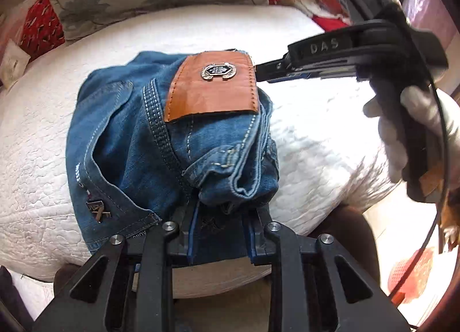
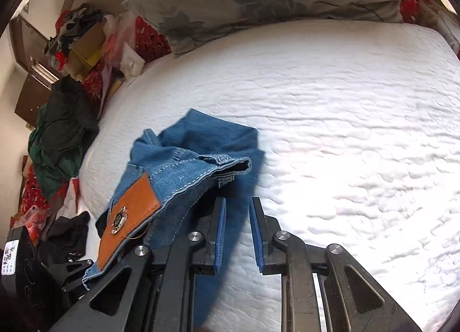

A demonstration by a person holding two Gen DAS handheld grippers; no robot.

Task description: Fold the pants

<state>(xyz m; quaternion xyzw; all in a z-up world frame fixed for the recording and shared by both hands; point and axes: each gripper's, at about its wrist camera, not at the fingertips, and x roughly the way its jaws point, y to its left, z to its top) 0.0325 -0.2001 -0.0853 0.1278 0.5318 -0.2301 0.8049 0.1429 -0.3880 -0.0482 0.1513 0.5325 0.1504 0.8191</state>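
Left gripper [image 1: 221, 218]: jaws set apart, denim bunched between them, not clamped. Right gripper [image 2: 237, 211]: jaws parted, holding nothing, tips just beside the bundle's edge. Jeans [image 1: 161, 136] lie in a compact folded stack near the front edge of the white quilted bed [image 1: 316, 119]. Judgement: denim heavy, stiff at seams, not slippery; grip the thick waistband. Blue wash, tan leather patch [image 1: 212, 85] with metal badge uppermost.
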